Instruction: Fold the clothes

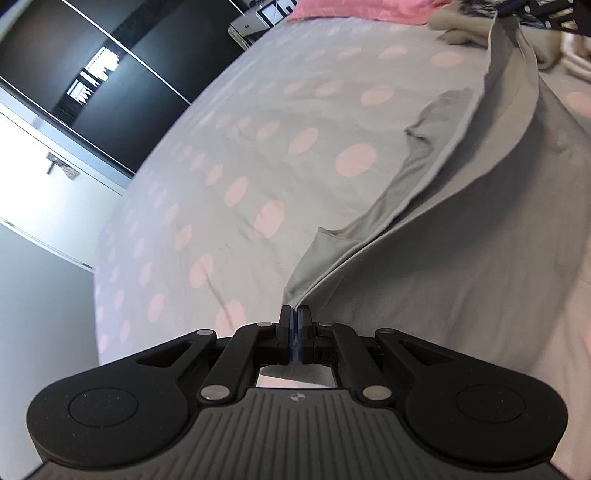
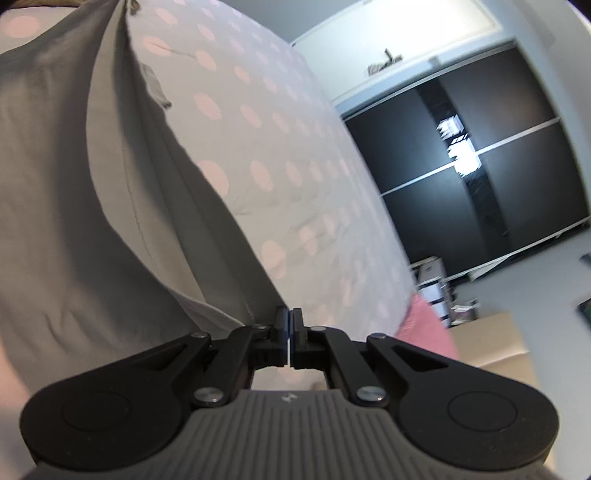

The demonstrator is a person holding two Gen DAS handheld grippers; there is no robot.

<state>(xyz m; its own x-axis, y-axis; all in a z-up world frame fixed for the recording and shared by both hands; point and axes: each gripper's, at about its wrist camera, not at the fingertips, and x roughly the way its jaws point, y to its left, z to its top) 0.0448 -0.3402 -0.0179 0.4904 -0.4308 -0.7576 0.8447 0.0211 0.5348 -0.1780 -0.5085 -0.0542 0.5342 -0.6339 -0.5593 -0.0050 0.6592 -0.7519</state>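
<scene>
Left wrist view: the left gripper (image 1: 294, 314) has its fingers (image 1: 284, 325) pressed together on a hemmed edge of a grey garment (image 1: 480, 229). From the pinch the cloth runs away in a taut ridge across the bed (image 1: 236, 155), whose cover is grey with pale pink dots, up to the far corner where part of the other gripper shows at the top right. Part of the garment hangs lifted off the bed along that ridge, while a looser flap (image 1: 436, 125) sags and lies on the cover beside it. A pink blanket (image 1: 351, 9) and some beige cloth (image 1: 458, 27) lie at the far end.

Right wrist view: the right gripper (image 2: 289, 319) is likewise shut, and the grey cloth comes right up to its fingers (image 2: 280, 325), so it appears to pinch the other end of the same edge, though the contact itself is mostly hidden. The garment fills the left of the frame, stretched and draping over the dotted cover, with a dark wardrobe (image 2: 480, 177) beyond.

The fabric looks light, thin and limp: it should carry no shape of its own, so it will likely sag between the two holds unless kept tense. The stitched hem and corners seem the soundest places to grip, being thicker and less prone to slip.
</scene>
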